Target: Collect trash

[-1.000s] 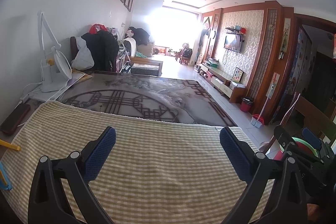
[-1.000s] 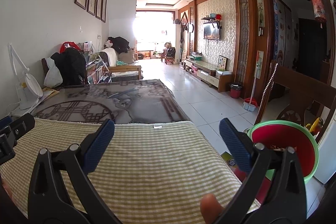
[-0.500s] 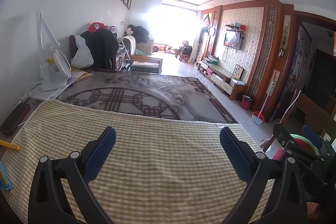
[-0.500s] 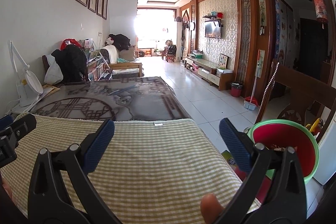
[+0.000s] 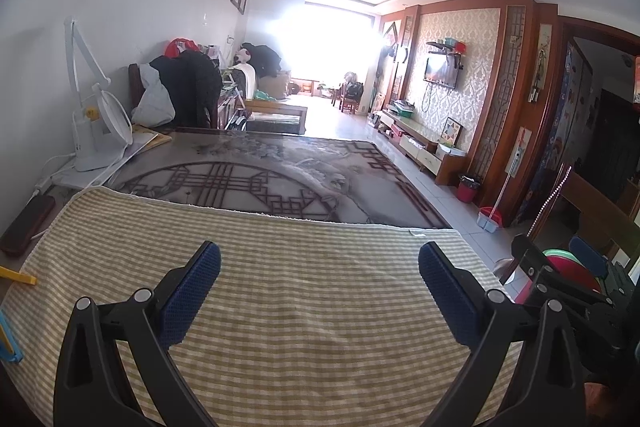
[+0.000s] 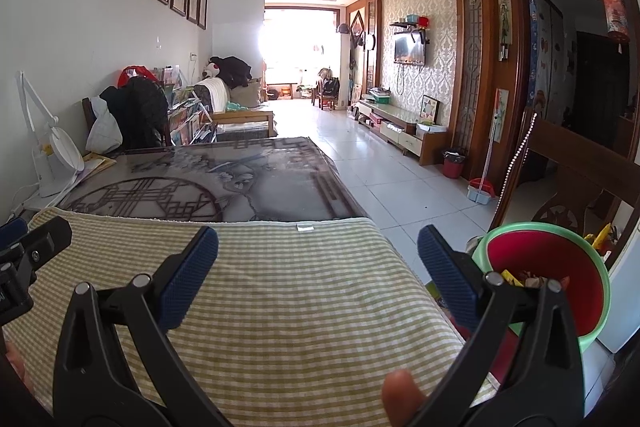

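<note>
While the right wrist view looks into a round red bucket point(image 6: 560, 267) with a green rim just right of the right gripper point(image 6: 318, 257), with bits of trash point(image 6: 520, 279) at its bottom, the left wrist view shows only a sliver of it past the right gripper and a yellow strip point(image 5: 18, 278) far left of the left gripper point(image 5: 319, 269). Both grippers are spread wide and hold nothing, their bumpy blue pads point(image 6: 188, 275) over the soft green checked cloth point(image 5: 320, 307) on the surface. Both have crept forward a little since a second ago.
</note>
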`<state>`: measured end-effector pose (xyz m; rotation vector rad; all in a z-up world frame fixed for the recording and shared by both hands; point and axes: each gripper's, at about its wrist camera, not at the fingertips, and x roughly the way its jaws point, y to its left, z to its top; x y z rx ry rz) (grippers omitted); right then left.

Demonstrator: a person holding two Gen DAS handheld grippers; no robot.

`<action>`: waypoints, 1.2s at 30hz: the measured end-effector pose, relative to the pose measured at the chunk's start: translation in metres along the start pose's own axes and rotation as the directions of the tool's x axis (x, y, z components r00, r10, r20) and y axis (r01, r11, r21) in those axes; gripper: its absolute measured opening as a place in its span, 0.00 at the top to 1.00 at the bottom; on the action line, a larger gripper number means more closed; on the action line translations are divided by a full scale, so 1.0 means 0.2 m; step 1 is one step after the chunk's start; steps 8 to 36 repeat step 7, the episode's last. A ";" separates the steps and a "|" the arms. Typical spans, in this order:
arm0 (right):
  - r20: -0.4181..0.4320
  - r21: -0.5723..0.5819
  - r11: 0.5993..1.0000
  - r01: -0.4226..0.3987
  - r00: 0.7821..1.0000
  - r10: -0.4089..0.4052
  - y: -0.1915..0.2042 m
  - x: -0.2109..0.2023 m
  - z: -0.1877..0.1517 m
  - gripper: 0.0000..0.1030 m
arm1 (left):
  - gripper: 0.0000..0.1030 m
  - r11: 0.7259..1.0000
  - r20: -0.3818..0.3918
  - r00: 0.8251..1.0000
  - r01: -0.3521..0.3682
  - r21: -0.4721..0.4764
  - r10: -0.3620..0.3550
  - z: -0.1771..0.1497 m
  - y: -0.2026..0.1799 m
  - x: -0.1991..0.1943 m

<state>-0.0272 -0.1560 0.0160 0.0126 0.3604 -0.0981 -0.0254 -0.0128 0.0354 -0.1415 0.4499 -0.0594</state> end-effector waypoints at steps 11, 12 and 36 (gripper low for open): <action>-0.199 0.028 0.996 -0.085 0.976 0.089 0.04 0.26 0.00 0.04 | 0.08 0.998 -0.063 0.997 -0.050 -0.029 0.048 0.05 0.06 0.04; -0.199 0.028 0.996 -0.085 0.976 0.089 0.04 0.26 0.00 0.04 | 0.08 0.998 -0.063 0.997 -0.050 -0.029 0.048 0.05 0.06 0.04; -0.199 0.028 0.996 -0.085 0.976 0.089 0.04 0.26 0.00 0.04 | 0.08 0.998 -0.063 0.997 -0.050 -0.029 0.048 0.05 0.06 0.04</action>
